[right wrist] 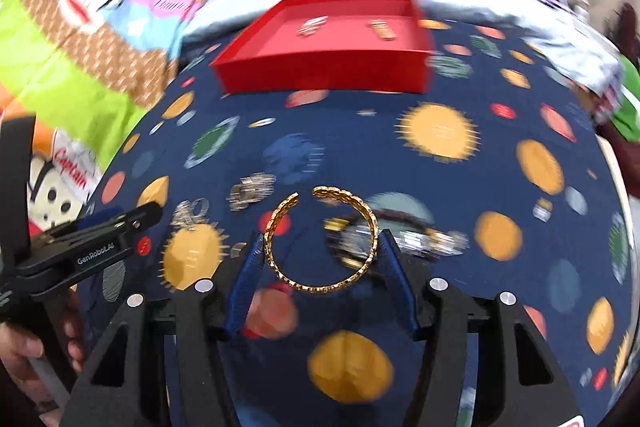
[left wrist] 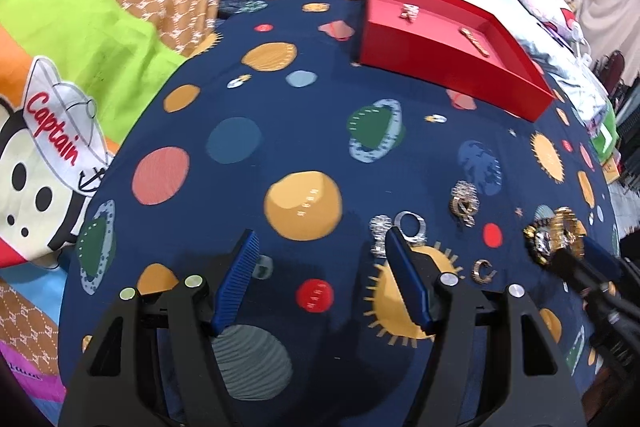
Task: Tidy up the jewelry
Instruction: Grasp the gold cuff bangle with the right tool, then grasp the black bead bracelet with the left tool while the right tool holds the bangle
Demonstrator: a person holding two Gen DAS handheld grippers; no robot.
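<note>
Right wrist view: navy planet-print cloth point(right wrist: 440, 195) fills most of frame, spread over a bed. Red tray point(right wrist: 320, 67) well ahead of jaws, far side of cloth, already holding 2 small pcs: silver-ish one at left point(right wrist: 311, 25), gold bar-like one at right point(right wrist: 383, 29). So 2 items sorted, by the look of it. Right gripper point(right wrist: 320, 247) clamped on gold bangle point(right wrist: 320, 239), pads pressing its two sides, open gap of bangle pointing away toward tray. Looks lifted clear of cloth, though heavy blur makes contact hard to tell. Below/behind bangle, loose pcs on cloth: blurred watch-like item just right of jaws point(right wrist: 424, 241), silver cluster ahead-left point(right wrist: 250, 191), smaller bits further left near left gripper point(right wrist: 110, 223), seen side-on at frame edge, hand point(right wrist: 24, 347) under it.

Left wrist view: left gripper point(left wrist: 320, 259) released, nothing between pads, hovering over cloth. Silver ring point(left wrist: 412, 225) and sparkly pc point(left wrist: 380, 235) right by right pad, partly hidden by it. Brooch-like pc point(left wrist: 464, 203) ahead-right, small gold C-shaped pc point(left wrist: 482, 269) just right of jaws. Far right, gold bangle plus watch blur at tip of right gripper.

Progress est.: early-to-mid. 2 in tray, 1 in transit, approx 5 left on cloth, count unsure w/ blur. Next likely: carry bangle fwd to tray, drop, return for rest.
</note>
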